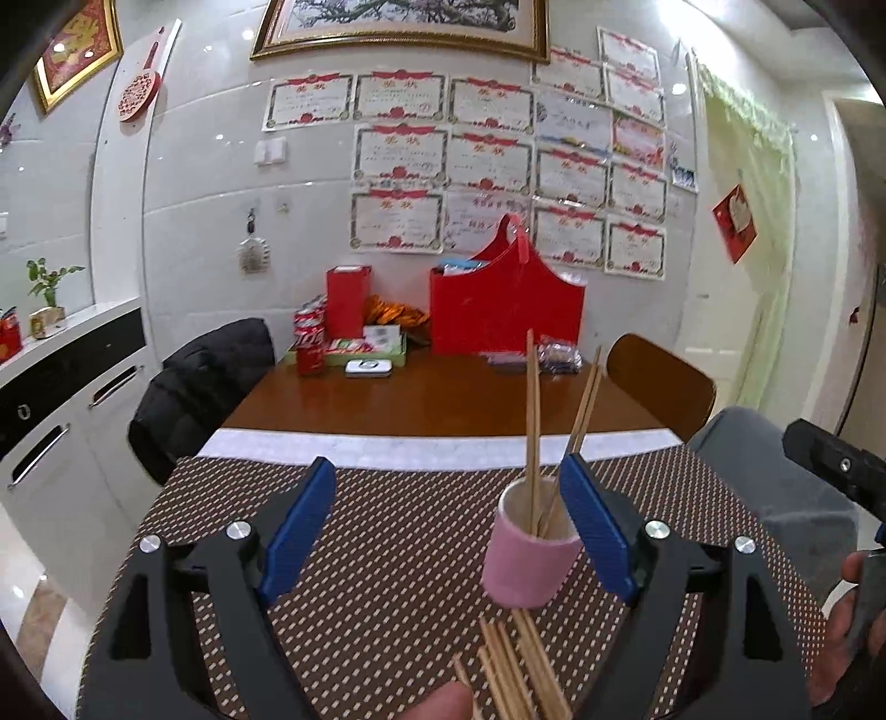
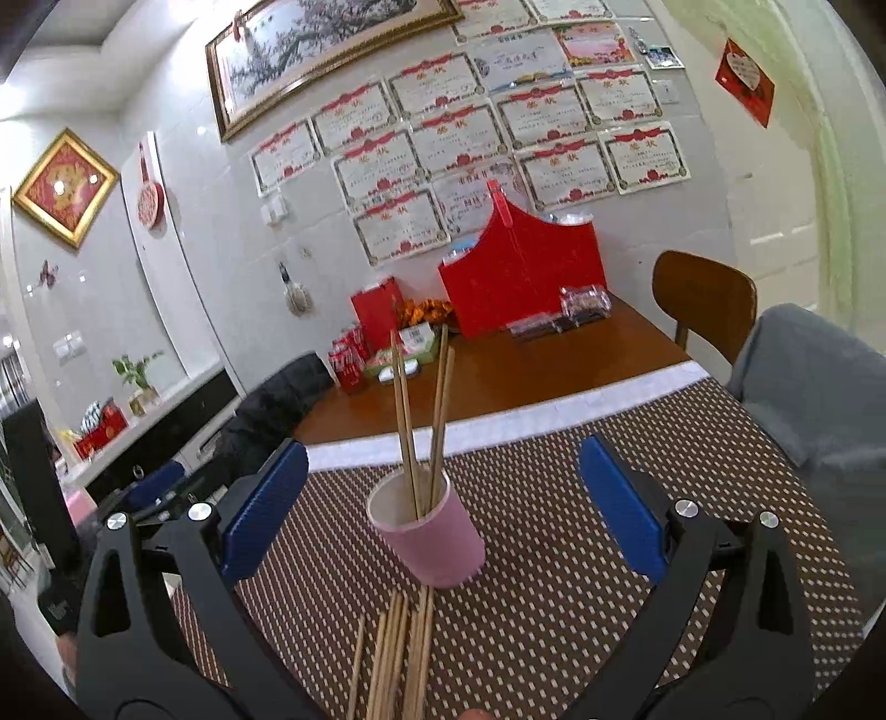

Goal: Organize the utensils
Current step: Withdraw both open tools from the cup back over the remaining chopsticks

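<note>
White tiled wall (image 1: 210, 183) carries rows of red-trimmed certificates (image 1: 398, 155) under a gold-framed painting (image 1: 398, 27); a wooden chair (image 2: 703, 299) stands beside the brown table (image 1: 443, 399), white cabinets (image 1: 61, 432) line the left

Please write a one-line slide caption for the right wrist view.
Open tongs face a pink cup holding chopsticks; more chopsticks lie on the mat.

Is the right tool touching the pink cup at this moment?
Apart. In the right wrist view the right tool stands wide open, with patterned mat visible between each blue finger and the pink cup.
</note>
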Motion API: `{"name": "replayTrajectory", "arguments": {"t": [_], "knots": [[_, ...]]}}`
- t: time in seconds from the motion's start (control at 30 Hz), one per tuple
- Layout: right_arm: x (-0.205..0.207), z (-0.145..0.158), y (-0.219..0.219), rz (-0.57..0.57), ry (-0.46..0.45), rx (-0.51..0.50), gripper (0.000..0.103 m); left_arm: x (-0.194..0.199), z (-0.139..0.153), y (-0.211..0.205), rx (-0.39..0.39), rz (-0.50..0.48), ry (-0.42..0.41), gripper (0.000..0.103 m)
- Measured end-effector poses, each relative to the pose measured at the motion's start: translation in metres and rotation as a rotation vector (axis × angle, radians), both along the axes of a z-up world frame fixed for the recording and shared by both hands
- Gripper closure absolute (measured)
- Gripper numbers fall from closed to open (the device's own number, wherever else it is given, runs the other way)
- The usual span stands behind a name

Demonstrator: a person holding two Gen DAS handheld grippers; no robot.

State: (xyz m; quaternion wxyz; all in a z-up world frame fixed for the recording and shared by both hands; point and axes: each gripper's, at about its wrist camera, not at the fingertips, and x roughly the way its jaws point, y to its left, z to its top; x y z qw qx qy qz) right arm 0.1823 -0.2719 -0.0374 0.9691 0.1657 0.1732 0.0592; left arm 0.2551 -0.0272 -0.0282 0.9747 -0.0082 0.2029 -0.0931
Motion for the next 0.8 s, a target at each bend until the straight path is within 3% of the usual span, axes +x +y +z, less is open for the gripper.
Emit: {"name": "replayTrajectory", "arguments": {"t": [0.17, 0.53, 0.8], "knots": [[-0.014, -0.006, 0.005, 0.009, 0.06, -0.058, 0.006, -0.015, -0.008, 0.01, 0.016, 0.022, 0.052, 0.021], [-0.03, -0.046, 0.009, 0.029, 0.178, -0.066, 0.006, -0.041, -0.072, 0.019, 0.045, 0.04, 0.227, 0.021], [-0.034, -0.061, 0.01, 0.031, 0.217, -0.076, 0.006, -0.058, -0.113, 0.009, 0.088, 0.023, 0.323, 0.021]]}}
